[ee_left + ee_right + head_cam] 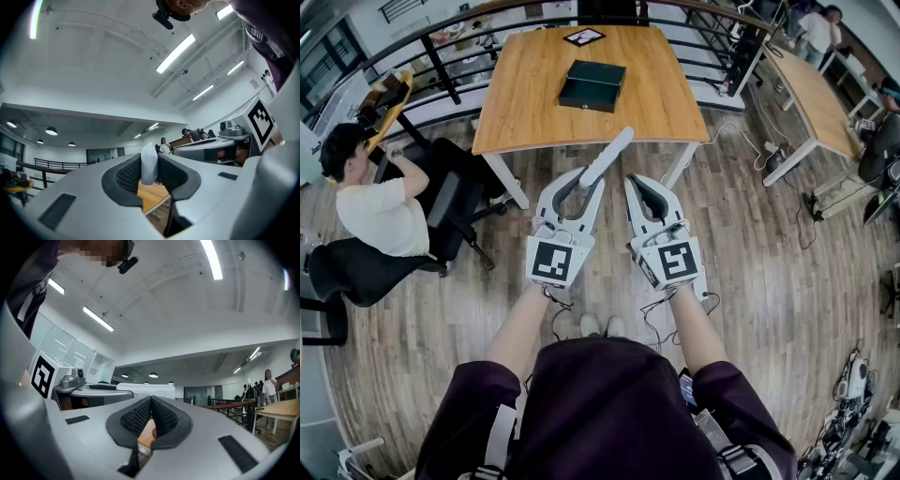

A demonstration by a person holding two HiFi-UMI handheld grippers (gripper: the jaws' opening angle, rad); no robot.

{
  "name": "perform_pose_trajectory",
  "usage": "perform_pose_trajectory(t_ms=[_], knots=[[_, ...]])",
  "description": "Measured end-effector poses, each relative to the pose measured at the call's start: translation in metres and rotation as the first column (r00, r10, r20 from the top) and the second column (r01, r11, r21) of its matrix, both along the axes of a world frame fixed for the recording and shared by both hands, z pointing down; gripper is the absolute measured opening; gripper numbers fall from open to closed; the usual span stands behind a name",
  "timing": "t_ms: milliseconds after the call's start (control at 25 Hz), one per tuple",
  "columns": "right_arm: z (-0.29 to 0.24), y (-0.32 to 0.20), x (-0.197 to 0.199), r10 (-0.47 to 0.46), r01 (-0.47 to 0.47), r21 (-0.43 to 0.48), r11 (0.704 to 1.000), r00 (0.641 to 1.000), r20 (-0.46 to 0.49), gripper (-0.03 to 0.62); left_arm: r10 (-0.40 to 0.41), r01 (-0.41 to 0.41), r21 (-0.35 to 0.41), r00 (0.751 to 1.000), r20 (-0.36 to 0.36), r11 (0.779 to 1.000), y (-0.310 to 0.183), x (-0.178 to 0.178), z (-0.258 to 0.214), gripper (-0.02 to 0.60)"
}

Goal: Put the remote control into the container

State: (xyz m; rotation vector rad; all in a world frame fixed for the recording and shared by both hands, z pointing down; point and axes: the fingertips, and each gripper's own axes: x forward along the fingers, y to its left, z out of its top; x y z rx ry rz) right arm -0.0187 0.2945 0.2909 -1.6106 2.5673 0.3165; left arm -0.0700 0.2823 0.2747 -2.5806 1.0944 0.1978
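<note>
A long pale grey remote control (609, 155) sticks forward out of my left gripper (585, 183), whose pads are shut on its near end. In the left gripper view the remote (149, 161) stands edge-on, pinched between the two black pads. My right gripper (634, 185) hangs close beside the left one, shut with nothing in it; its pads (161, 416) meet in the right gripper view. The container, a flat black open box (592, 84), lies on a wooden table (525, 112) ahead of both grippers, well out of reach. Both grippers are held at waist height over the floor.
A person (380, 211) sits in an office chair at the left, near the table's corner. A small black-framed card (584, 37) lies at the table's far edge. A second wooden table (816, 94) stands at the right, with cables on the floor beside it. A railing runs behind.
</note>
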Motion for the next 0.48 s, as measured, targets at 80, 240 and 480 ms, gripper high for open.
perform_pose_trajectory(t_ms=[80,240,480], knots=[[-0.002,-0.002,-0.007,-0.007,0.007,0.012,1.0,1.0,-0.011,0.018,0.003,-0.003,0.006,1.0,-0.011,1.0,-0.002,-0.006,-0.004,0.103],[-0.009,-0.008,-0.02,-0.008,0.008,0.037,0.999,1.0,-0.015,0.018,0.012,-0.011,0.013,0.999,-0.038,1.0,-0.006,-0.019,-0.012,0.104],[-0.014,-0.019,-0.034,0.002,0.0,0.062,0.998,0.999,-0.032,0.018,0.022,-0.021,0.012,0.998,-0.055,1.0,-0.021,-0.031,-0.013,0.103]])
